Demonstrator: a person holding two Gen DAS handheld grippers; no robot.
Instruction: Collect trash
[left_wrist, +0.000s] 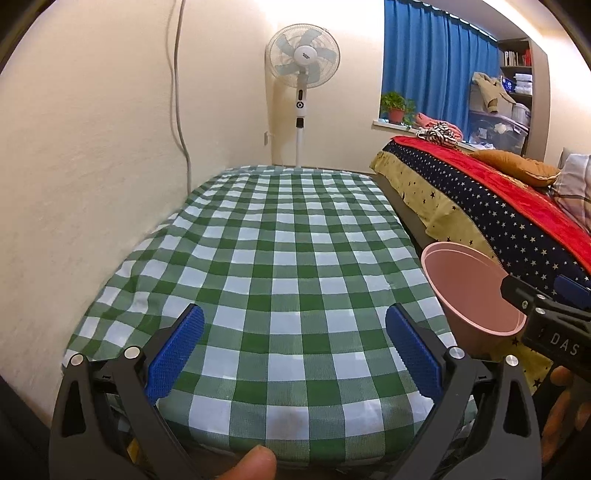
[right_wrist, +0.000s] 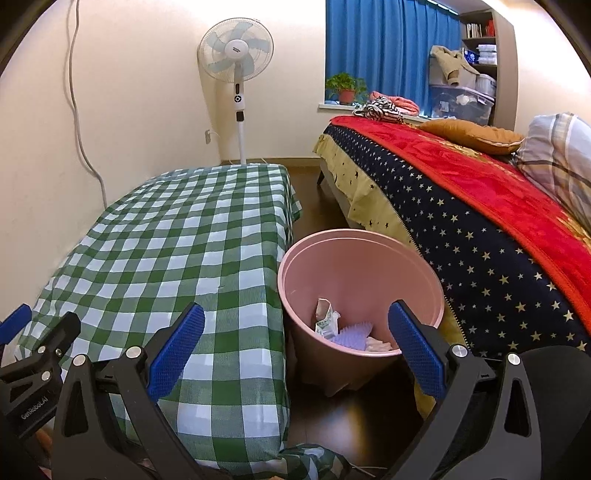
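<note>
A pink bin (right_wrist: 354, 266) stands on the floor between the checked table (right_wrist: 177, 251) and the bed. Inside it lie crumpled paper (right_wrist: 325, 319), a purple ridged piece (right_wrist: 352, 332) and a whitish scrap (right_wrist: 378, 345). My right gripper (right_wrist: 295, 343) is open and empty, above the table's edge and the bin's near rim. My left gripper (left_wrist: 293, 347) is open and empty over the bare green-and-white checked table (left_wrist: 288, 251). The bin (left_wrist: 465, 291) shows at the right of the left wrist view, partly behind the right gripper's body (left_wrist: 546, 314).
A bed (right_wrist: 480, 206) with a starred cover and red blanket runs along the right. A white standing fan (right_wrist: 238, 74) stands by the far wall. A window sill holds a potted plant (right_wrist: 345, 88) and clothes. A cable (right_wrist: 83, 122) hangs down the left wall.
</note>
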